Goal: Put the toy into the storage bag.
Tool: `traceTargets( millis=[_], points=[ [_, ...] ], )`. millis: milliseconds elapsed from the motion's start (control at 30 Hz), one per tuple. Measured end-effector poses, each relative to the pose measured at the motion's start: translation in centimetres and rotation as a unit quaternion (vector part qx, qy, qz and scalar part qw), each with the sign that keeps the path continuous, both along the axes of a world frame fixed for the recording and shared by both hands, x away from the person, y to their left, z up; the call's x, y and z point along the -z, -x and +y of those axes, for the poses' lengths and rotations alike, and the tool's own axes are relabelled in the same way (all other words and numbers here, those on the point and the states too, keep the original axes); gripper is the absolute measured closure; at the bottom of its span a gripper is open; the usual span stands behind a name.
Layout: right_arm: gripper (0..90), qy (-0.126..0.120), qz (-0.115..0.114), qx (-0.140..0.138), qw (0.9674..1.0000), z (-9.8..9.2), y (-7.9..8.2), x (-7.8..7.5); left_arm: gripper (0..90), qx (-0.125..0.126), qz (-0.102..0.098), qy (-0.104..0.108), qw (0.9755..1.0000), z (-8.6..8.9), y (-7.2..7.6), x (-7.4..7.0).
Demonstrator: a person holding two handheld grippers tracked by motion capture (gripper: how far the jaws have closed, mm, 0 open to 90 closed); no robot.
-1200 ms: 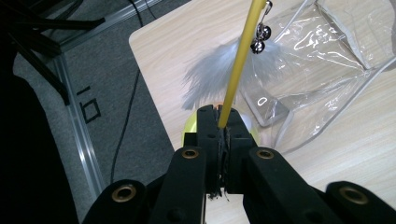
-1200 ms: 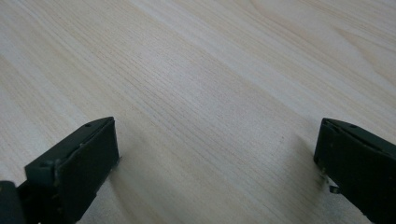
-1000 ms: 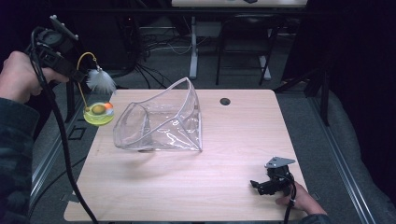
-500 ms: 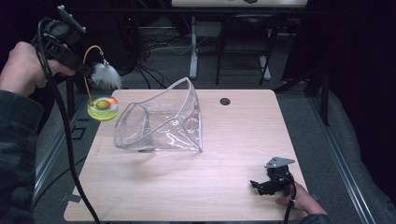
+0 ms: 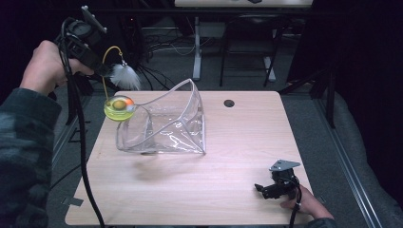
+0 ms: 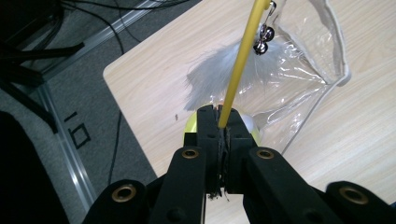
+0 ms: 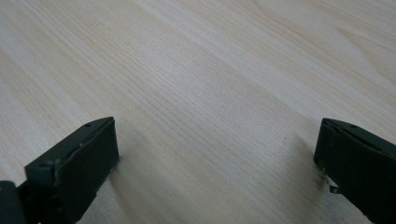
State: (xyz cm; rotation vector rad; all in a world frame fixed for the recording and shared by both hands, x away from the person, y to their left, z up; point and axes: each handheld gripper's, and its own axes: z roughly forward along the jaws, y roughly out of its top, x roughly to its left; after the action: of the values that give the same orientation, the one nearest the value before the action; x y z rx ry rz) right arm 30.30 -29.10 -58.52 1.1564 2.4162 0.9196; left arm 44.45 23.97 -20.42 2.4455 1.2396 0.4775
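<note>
Two jaws of the left gripper (image 6: 219, 135) press together on the yellow wand (image 6: 240, 65) of a cat toy, whose white feather (image 5: 126, 76) and yellow-green ball (image 5: 119, 108) hang just at the open mouth of the clear plastic bag (image 5: 166, 126). The left hand (image 5: 45, 66) is raised above the table's (image 5: 190, 190) far left corner. The right gripper (image 5: 275, 187) rests low near the table's front edge, jaws spread wide, holding nothing. No writing is legible.
</note>
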Motion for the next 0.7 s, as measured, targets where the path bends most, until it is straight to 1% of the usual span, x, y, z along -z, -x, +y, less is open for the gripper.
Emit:
traceTargets(
  millis=[33,67,100,133,233,267,300,433,500,567,600,700],
  points=[
    [0.0,0.0,0.0,0.0,1.0,0.0,0.0,0.0,88.5,0.0,0.0,0.0,1.0,0.0,0.0,0.0],
    [0.0,0.0,-0.001,-0.001,1.0,0.0,0.0,0.0,88.5,0.005,0.004,0.0,1.0,-0.5,-0.2,0.2],
    [0.0,0.0,-0.001,-0.001,1.0,0.0,0.0,0.0,88.5,0.005,0.004,0.0,1.0,-0.5,-0.2,0.2],
    [0.0,0.0,0.0,0.0,1.0,0.0,0.0,0.0,88.5,0.01,0.005,-0.001,0.9999,-1.0,-0.3,0.3],
    [0.0,0.0,0.0,0.0,1.0,0.0,0.0,0.0,88.6,0.016,0.006,-0.002,0.9998,-1.4,-0.4,0.4],
    [0.0,0.0,-0.002,-0.001,1.0,0.0,0.0,0.0,88.6,0.019,0.007,0.002,0.9998,-1.8,-0.5,0.6],
    [0.0,0.0,-0.002,-0.001,1.0,0.0,0.0,0.0,88.5,0.019,0.007,0.002,0.9998,-1.8,-0.5,0.6],
    [0.0,0.0,-0.002,-0.001,1.0,0.0,0.0,0.0,88.5,0.03,0.014,0.001,0.9994,-2.5,-0.8,1.1],
    [0.0,0.0,-0.002,-0.001,1.0,0.0,0.0,0.0,88.5,0.034,0.019,0.005,0.9992,-2.8,-1.0,1.5],
    [0.0,0.0,-0.002,-0.001,1.0,0.0,0.0,0.0,88.5,0.037,0.02,0.004,0.9991,-3.1,-1.1,1.8],
    [0.0,0.0,-0.002,-0.002,1.0,0.0,0.0,0.0,88.5,0.041,0.022,0.007,0.9989,-3.3,-1.1,2.1],
    [0.0,0.0,-0.002,-0.002,1.0,0.0,0.0,0.0,88.5,0.043,0.024,0.008,0.9987,-3.5,-1.2,2.4]
  ],
)
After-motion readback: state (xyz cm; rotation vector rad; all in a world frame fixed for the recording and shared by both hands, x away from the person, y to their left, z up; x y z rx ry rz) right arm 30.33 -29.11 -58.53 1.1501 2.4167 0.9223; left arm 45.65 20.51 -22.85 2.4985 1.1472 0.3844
